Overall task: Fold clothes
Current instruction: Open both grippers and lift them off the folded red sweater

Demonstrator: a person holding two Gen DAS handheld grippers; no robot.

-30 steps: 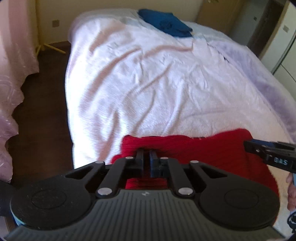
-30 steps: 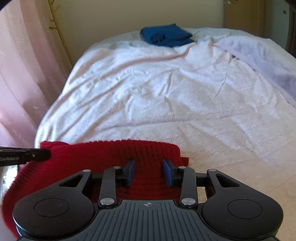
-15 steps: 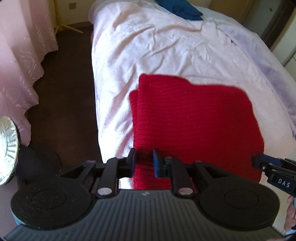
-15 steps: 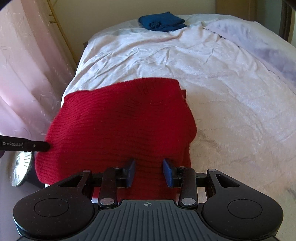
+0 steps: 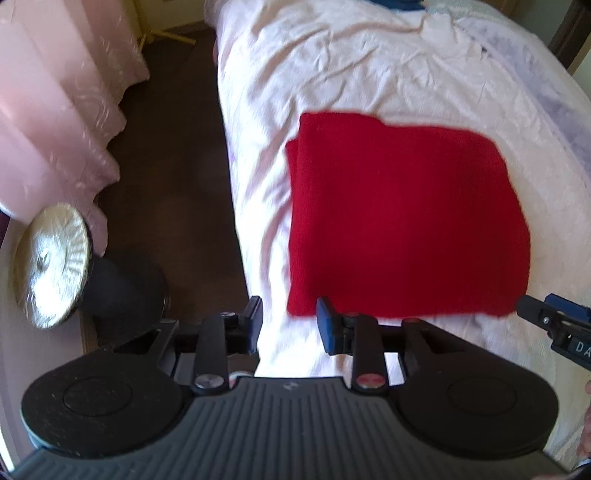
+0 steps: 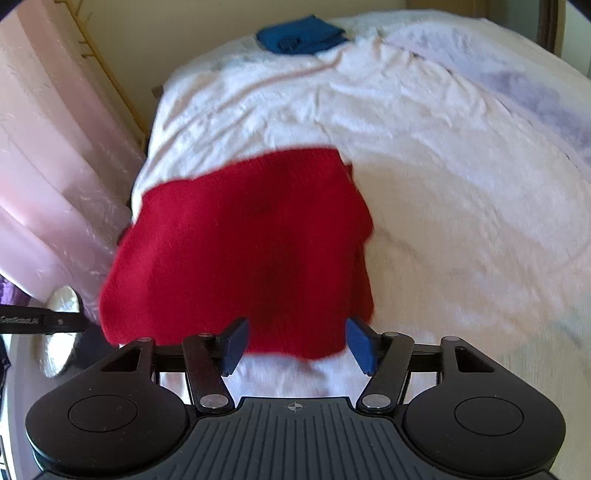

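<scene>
A red knit garment (image 5: 402, 221) lies folded into a flat rectangle near the front left corner of the white bed (image 5: 369, 66); it also shows in the right wrist view (image 6: 240, 251). My left gripper (image 5: 290, 326) is open and empty just short of the garment's near left corner. My right gripper (image 6: 295, 347) is open and empty at the garment's near edge. The right gripper's tip (image 5: 554, 325) shows at the right of the left wrist view. The left gripper's tip (image 6: 55, 320) shows at the left of the right wrist view.
A folded blue garment (image 6: 303, 35) lies at the far end of the bed. A pale purple blanket (image 6: 524, 85) covers the bed's right side. Pink curtains (image 5: 55, 103) hang at the left over a dark floor (image 5: 173, 177). A silver disc on a black stand (image 5: 51, 266) stands left of the bed.
Both grippers carried the red garment's edge back toward me, laid it flat in a fold, then opened and let go. Both have drawn back slightly from the garment.
</scene>
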